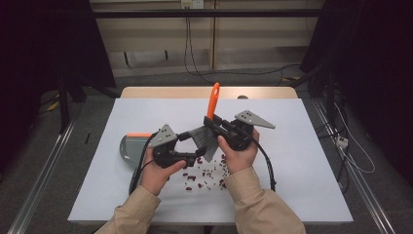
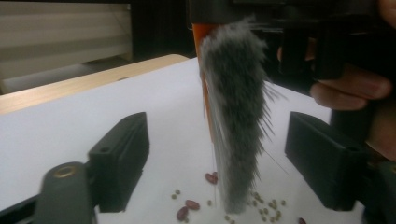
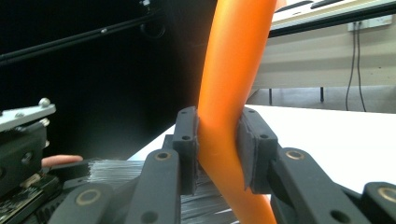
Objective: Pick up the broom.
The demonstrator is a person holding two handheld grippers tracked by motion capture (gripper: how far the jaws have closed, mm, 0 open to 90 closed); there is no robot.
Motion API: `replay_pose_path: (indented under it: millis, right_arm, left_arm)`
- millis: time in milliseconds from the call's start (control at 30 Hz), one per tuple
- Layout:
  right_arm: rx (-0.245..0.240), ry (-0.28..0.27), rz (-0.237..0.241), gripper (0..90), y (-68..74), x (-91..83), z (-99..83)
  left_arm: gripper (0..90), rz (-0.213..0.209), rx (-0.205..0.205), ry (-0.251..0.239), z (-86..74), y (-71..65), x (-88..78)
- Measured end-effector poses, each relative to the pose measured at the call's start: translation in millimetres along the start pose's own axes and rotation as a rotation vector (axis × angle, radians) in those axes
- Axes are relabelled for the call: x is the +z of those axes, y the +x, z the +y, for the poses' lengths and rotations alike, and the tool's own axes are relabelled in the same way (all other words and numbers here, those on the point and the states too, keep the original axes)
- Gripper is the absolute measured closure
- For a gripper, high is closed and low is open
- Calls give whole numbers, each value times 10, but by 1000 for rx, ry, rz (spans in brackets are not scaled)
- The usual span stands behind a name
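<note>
A hand brush with an orange handle [image 1: 213, 100] and grey bristles [image 1: 201, 139] is held upright over the white table sheet [image 1: 292, 161]. My right gripper [image 1: 215, 125] is shut on the handle [image 3: 229, 84], its pads pressing both sides. My left gripper [image 1: 194, 156] stands open beside it, near the bristle tips. In the left gripper view the bristles [image 2: 236, 116] hang between the two jaws with room on either side. Red beans [image 1: 202, 176] and small green ones [image 2: 266, 210] lie scattered on the sheet under the brush.
A grey dustpan with an orange edge [image 1: 130, 146] lies on the sheet left of my left hand. The wooden table edge [image 1: 204, 91] runs behind the sheet. Cables trail from both grippers toward the front edge.
</note>
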State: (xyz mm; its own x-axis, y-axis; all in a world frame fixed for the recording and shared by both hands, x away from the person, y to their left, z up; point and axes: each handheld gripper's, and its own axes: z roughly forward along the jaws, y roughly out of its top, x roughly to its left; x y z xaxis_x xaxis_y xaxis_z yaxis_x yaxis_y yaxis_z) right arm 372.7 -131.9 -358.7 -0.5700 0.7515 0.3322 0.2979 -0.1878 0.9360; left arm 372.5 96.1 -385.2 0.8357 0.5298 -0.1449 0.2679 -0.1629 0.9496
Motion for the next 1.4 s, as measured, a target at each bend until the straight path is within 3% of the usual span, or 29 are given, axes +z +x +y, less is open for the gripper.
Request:
replay_pose_path:
  millis: [100,133,167,233,300,333,400,467,667,733,800,833,867,1100,1300,1333,1400]
  right_arm:
    - [-3,8,11,712,58,45,-18]
    - [4,9,19,712,76,66,-29]
    - [4,9,19,712,76,66,-29]
    - [8,8,22,711,88,84,-40]
    - [9,13,28,711,94,94,-48]
    - [11,13,30,711,92,102,-51]
    - [30,14,40,710,76,101,-56]
    - [32,21,45,709,70,101,-57]
    - [49,40,126,690,-10,92,-53]
    - [40,44,174,548,-46,82,-47]
    - [16,55,157,455,-68,73,-59]
    - [16,55,157,455,-68,73,-59]
    - [-7,43,166,373,-111,51,-84]
    - [-8,56,166,339,-282,-73,-110]
    - [-36,51,216,320,-402,-193,-127]
    - [-46,58,246,319,-435,-211,-155]
    - [-54,69,247,312,-441,-214,-172]
  left_arm:
    - [315,14,-14,-27,15,28,-14]
    - [388,15,-24,-33,18,36,-15]
    - [388,21,-24,-38,20,48,-20]
    - [560,18,-23,-44,24,67,-41]
    - [672,-19,-22,-48,33,81,-55]
    - [782,-22,-20,-47,34,72,-56]
    - [816,-27,-21,-48,31,69,-59]
    - [826,-30,-20,-43,31,75,-68]
    - [852,-44,-27,-41,37,99,-117]
    - [854,-51,-26,-38,37,97,-116]
    - [855,-55,-21,-29,34,92,-110]
    - [855,-59,-21,-25,31,87,-106]
    - [855,-59,-19,-24,30,84,-102]
    - [855,-59,-20,-21,29,116,-105]
    - [854,-65,-36,-23,34,167,-118]
    - [854,-65,-37,-23,32,169,-110]
    - [854,-68,-37,-19,32,168,-98]
